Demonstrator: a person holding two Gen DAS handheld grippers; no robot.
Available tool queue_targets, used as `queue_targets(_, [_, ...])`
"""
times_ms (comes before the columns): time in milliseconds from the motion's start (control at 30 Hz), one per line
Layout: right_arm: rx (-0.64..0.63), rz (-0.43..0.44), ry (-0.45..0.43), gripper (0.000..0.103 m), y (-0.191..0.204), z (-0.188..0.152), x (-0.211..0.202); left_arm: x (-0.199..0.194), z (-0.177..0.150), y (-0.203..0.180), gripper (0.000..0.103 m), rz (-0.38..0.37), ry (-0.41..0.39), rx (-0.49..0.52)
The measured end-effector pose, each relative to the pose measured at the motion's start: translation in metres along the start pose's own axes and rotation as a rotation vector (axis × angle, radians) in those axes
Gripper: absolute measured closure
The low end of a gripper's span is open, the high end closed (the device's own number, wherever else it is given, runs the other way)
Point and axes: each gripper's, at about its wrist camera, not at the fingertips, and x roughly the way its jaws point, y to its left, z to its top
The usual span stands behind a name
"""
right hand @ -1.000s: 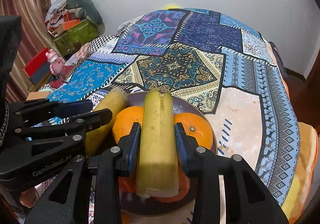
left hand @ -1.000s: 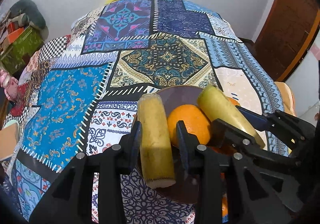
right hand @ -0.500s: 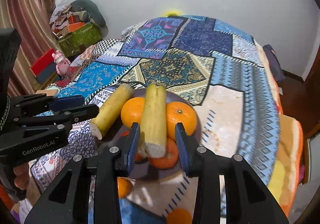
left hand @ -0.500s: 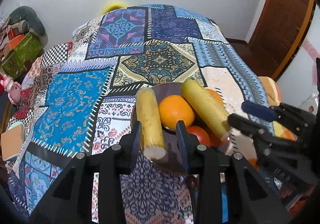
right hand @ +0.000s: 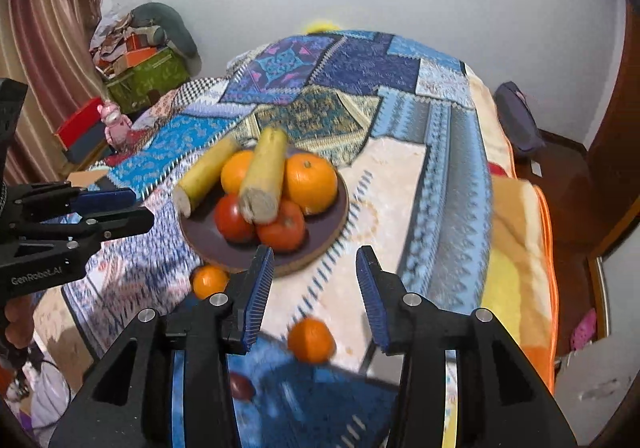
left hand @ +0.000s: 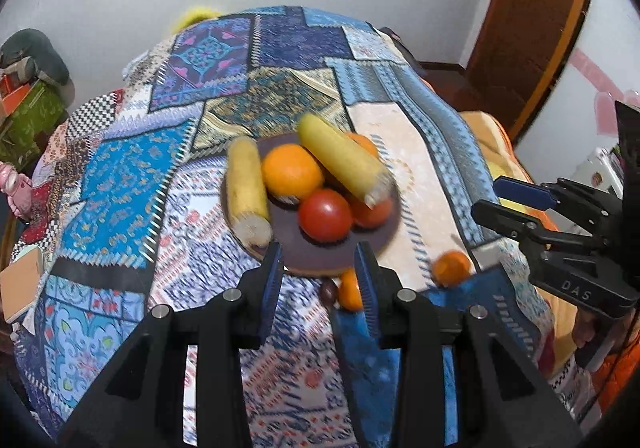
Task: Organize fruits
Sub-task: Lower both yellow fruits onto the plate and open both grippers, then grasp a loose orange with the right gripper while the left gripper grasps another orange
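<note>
A dark round plate [left hand: 320,260] [right hand: 324,232] on the patchwork cloth holds two bananas [left hand: 246,188] [right hand: 264,172], oranges [left hand: 292,170] [right hand: 310,182] and red tomatoes [left hand: 325,214] [right hand: 282,226]. My left gripper [left hand: 318,288] is open and empty, just short of the plate's near rim. My right gripper [right hand: 316,290] is open and empty, above the cloth short of the plate. Two loose oranges [right hand: 208,280] [right hand: 311,340] and a small dark fruit [right hand: 242,386] lie on the cloth before the plate. Each gripper shows at the other view's edge [left hand: 560,236] [right hand: 60,224].
The patchwork cloth [left hand: 132,184] covers a large surface that drops off at the right to an orange blanket [right hand: 520,248]. Boxes and clutter [right hand: 140,64] stand by the far left wall. A wooden door [left hand: 532,20] is at the right.
Both grippers have opened, let go of their bananas onto the plate and pulled back toward me. The bananas now rest on the fruit pile.
</note>
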Motion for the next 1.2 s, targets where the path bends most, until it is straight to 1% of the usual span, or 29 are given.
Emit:
queue_targets(133, [0.015, 0.014, 0.037, 0.063, -0.003, -0.021, 0.002, 0.007, -0.012, -0.010, 0.066, -0.030, 0.035, 0.004])
queue_targets(300, [0.037, 0.031, 0.067, 0.063, -0.005, -0.038, 0.008, 0.023, -0.024, -0.021, 0.067, -0.047, 0.083, 0.015])
queue_targets(567, [0.066, 0.054, 0.113, 0.063, -0.008, -0.056, 0.025, 0.046, -0.029, -0.034, 0.067, -0.044, 0.114, 0.046])
queue_targets(733, [0.083, 0.067, 0.120, 0.063, -0.012, -0.057, 0.032, 0.057, -0.026, -0.033, 0.067, -0.046, 0.128, 0.038])
queue_targets(900, [0.081, 0.084, 0.129, 0.063, -0.012, -0.058, 0.038, 0.067, -0.025, -0.032, 0.067, -0.030, 0.138, 0.035])
queue_targets(1000, [0.081, 0.091, 0.134, 0.064, -0.010, -0.060, 0.041, 0.072, -0.024, -0.030, 0.073, -0.027, 0.148, 0.028])
queue_targets(1100, [0.085, 0.103, 0.138, 0.072, -0.011, -0.061, 0.042, 0.074, -0.024, -0.027, 0.075, -0.034, 0.147, 0.017])
queue_targets(1200, [0.075, 0.099, 0.133, 0.073, -0.009, -0.060, 0.041, 0.072, -0.025, -0.026, 0.075, -0.042, 0.141, 0.015])
